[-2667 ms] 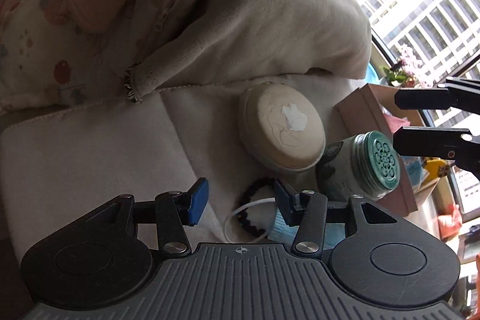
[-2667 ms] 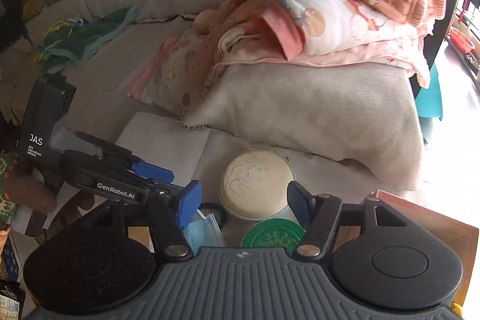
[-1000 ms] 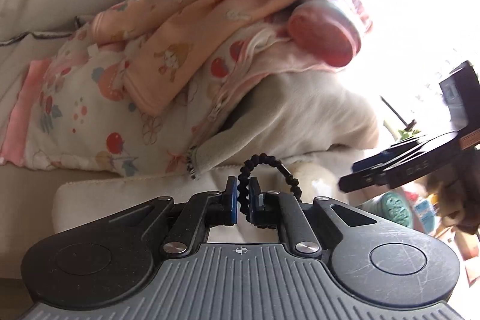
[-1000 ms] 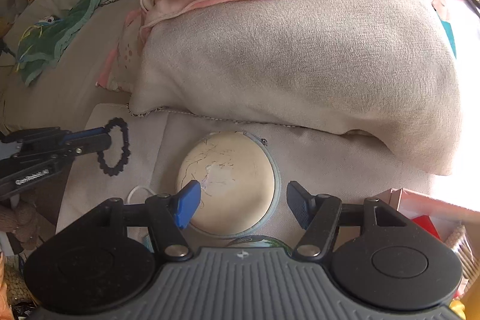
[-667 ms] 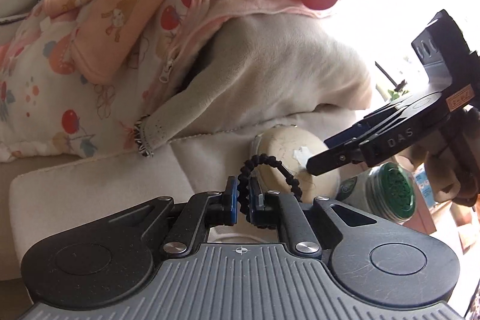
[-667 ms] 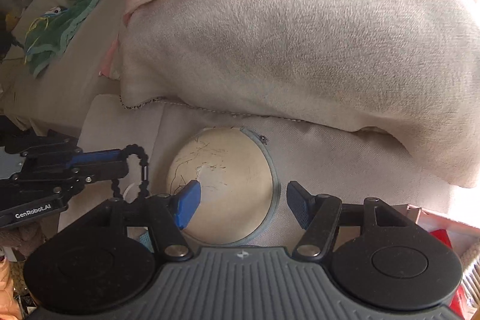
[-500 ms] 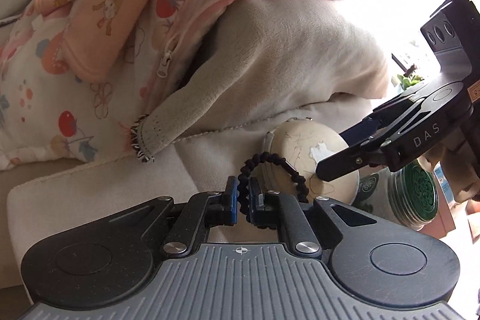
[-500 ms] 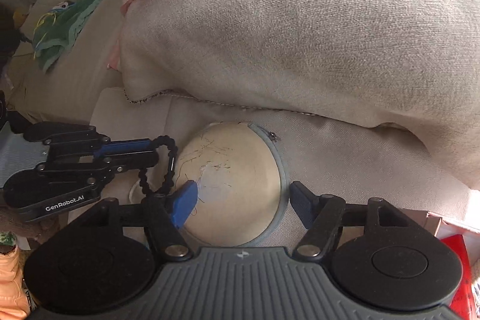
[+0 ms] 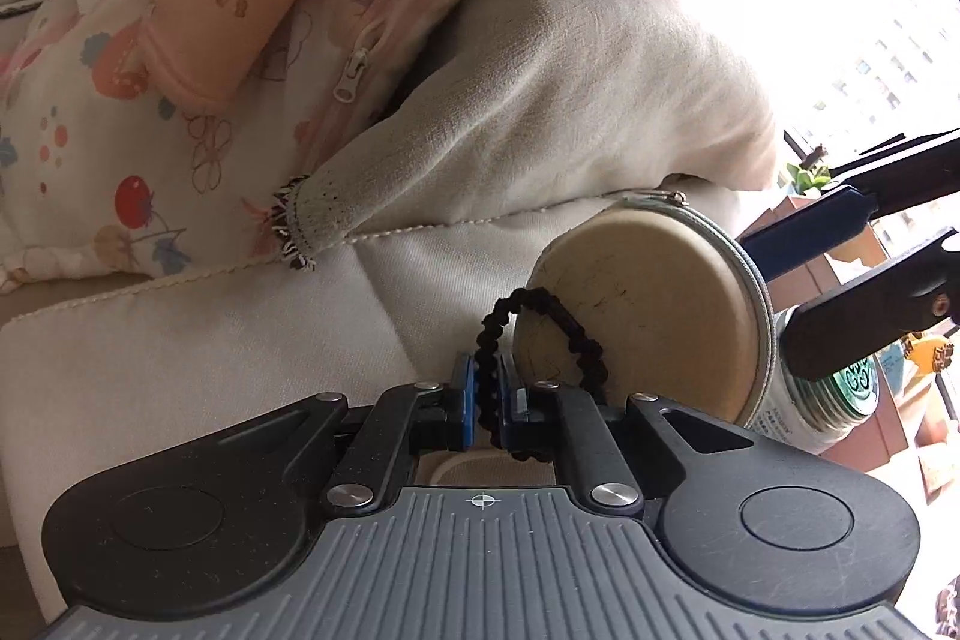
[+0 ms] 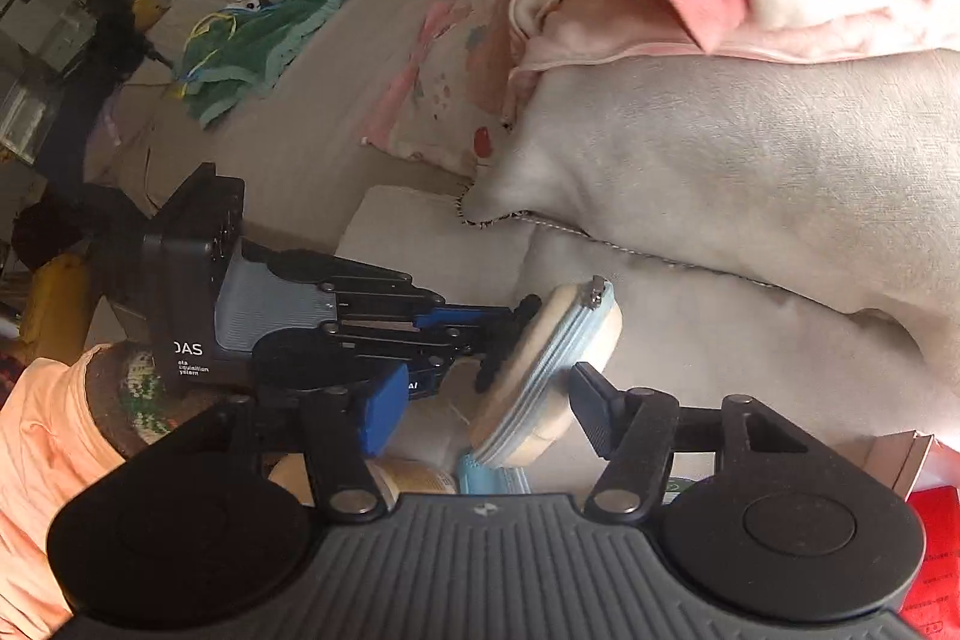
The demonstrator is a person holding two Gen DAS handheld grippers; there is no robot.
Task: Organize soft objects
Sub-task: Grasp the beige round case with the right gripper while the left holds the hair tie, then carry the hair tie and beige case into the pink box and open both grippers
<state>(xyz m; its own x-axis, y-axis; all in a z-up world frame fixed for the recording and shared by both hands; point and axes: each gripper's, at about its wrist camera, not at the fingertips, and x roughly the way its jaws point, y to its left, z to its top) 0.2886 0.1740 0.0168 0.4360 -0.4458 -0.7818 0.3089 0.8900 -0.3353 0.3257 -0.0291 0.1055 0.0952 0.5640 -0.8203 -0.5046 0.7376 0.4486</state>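
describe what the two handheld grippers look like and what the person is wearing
Both grippers, left and right, share a ribbed grey plate over black round-ended bodies, black linkage arms with silver screws, and blue finger pads. The left one's boxy black housing carries white lettering. A peach-orange sleeve shows.

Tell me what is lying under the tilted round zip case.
Under the raised round zip case a blue face mask shows on the sofa arm. The case and the right gripper hide most of the mask and whatever lies beyond it.
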